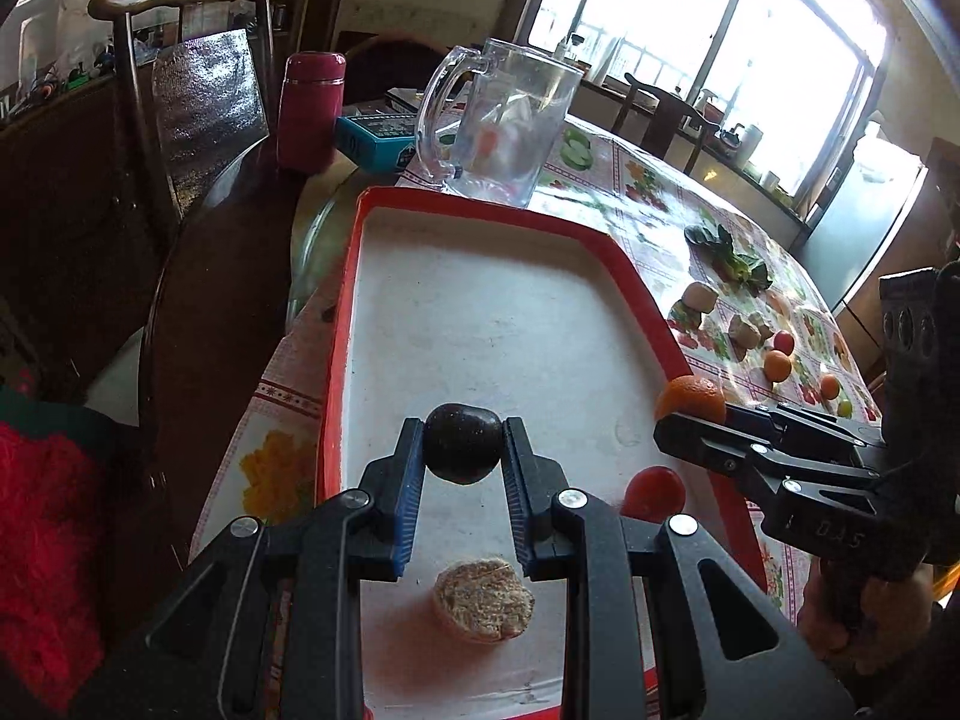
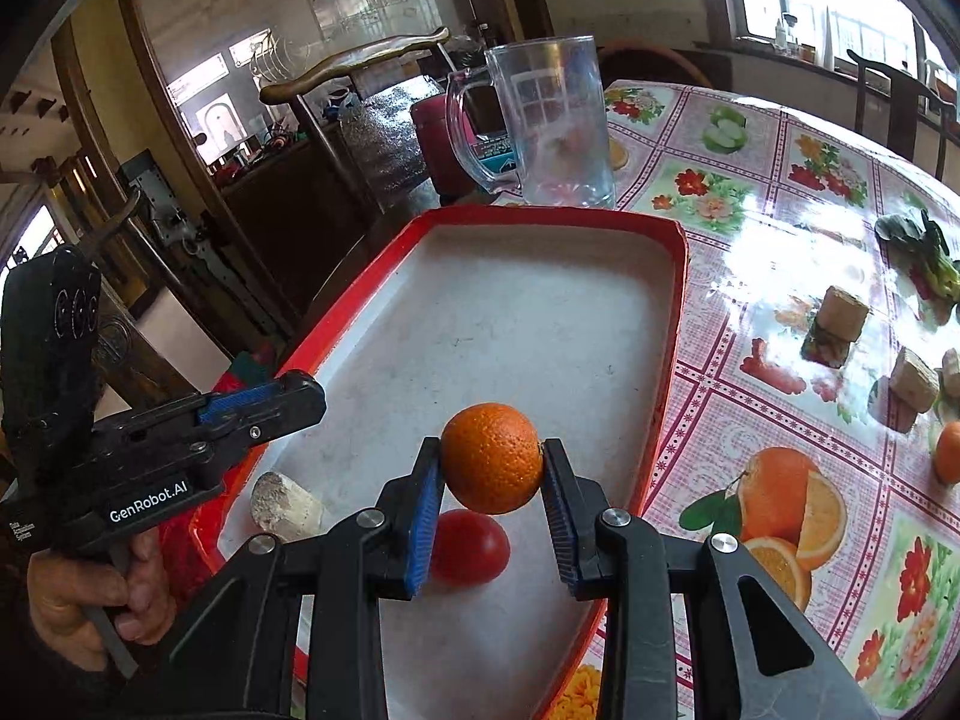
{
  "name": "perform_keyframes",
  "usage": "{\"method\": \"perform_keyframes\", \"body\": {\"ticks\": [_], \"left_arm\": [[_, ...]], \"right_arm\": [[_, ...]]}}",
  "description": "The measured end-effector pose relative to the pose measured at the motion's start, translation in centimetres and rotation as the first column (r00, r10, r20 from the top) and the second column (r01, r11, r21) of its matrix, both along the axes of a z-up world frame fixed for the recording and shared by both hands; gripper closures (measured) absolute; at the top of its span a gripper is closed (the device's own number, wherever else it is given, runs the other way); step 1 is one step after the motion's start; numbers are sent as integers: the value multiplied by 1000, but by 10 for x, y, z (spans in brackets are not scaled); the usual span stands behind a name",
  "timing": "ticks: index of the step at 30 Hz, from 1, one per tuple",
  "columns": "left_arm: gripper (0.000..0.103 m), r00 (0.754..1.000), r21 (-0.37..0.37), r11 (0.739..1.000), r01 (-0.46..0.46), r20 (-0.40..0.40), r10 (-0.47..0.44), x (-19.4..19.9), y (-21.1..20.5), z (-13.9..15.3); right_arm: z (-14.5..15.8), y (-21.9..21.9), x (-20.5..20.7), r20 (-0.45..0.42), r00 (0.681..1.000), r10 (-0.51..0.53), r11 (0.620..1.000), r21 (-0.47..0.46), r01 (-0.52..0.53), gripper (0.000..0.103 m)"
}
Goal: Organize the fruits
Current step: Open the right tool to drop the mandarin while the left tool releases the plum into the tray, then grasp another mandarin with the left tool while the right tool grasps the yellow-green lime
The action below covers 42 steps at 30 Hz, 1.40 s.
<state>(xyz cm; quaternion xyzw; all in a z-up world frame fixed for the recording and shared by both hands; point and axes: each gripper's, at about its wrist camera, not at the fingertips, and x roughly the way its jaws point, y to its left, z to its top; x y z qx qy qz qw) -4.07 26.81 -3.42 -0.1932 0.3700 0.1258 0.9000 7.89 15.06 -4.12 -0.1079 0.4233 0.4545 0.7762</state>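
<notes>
Left wrist: left claw [image 1: 463,441] grips a dark, round, matte fruit [image 1: 462,443] above the red-rimmed white tray [image 1: 480,300].
Right wrist: right claw [image 2: 492,468] clamps a pebbled orange [image 2: 492,457] over a smooth red tomato [image 2: 471,546].

Right gripper [image 2: 492,468] grips orange [image 2: 491,457] above tray [image 2: 540,324]

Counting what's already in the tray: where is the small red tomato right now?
The small red tomato lies on the floor of the red-rimmed white tray, near its right rim, just below the round orange gripped by the right gripper.
</notes>
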Motion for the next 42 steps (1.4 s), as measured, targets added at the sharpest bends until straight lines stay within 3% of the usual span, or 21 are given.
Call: {"method": "perform_keyframes", "body": {"ticks": [14, 18, 21, 32, 42], "left_arm": [[79, 996, 14, 1000, -4, -88, 5, 11, -3, -17], [63, 997, 9, 1000, -16, -78, 17, 9, -3, -13], [63, 997, 29, 999, -21, -74, 23, 7, -6, -8], [63, 1000, 39, 999, 21, -24, -20, 11, -30, 13], [63, 990, 40, 990, 139, -8, -139, 37, -82, 26]], "right_arm": [[-13, 10, 3, -4, 1000, 19, 999, -40, -19, 64], [-4, 1, 2, 4, 1000, 9, 1000, -16, -9, 58], [5, -9, 1, 11, 1000, -3, 1000, 6, 3, 58], [24, -88, 6, 29, 990, -138, 989, 65, 136, 58], [26, -183, 24, 31, 949, -313, 948, 74, 310, 58]]}}
